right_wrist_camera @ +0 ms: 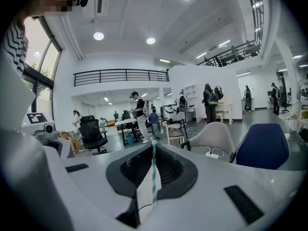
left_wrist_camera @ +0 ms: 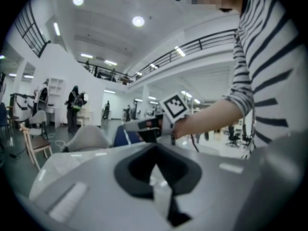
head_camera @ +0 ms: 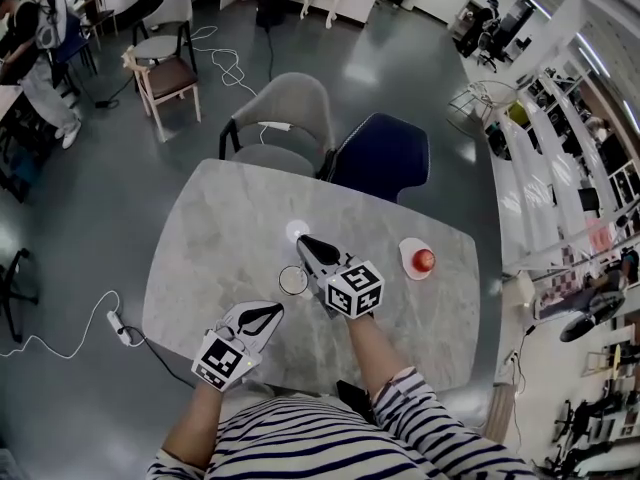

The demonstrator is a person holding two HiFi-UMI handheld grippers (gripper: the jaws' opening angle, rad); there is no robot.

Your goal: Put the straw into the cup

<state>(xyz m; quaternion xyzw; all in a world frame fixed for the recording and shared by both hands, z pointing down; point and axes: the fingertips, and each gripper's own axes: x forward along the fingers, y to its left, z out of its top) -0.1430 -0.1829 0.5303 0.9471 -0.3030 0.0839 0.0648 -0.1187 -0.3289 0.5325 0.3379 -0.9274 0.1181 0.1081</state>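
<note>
- Only the right gripper view shows the striped straw (right_wrist_camera: 153,163). The right gripper (right_wrist_camera: 152,184) pinches it tight.
- The head view shows the cup (head_camera: 293,280) on the table (head_camera: 200,268), with that gripper just beside it.
- The left gripper (left_wrist_camera: 157,179) is squeezed together on nothing, near the cup.
- An apple (head_camera: 424,260) sits well apart from the cup.

Straw (right_wrist_camera: 154,173) base hidden within right tongs (right_wrist_camera: 153,149)

Bright ceiling lamps (left_wrist_camera: 138,21) high above the fingers (left_wrist_camera: 86,182) light evenly; close fingers blur, fisheye corners black.
</note>
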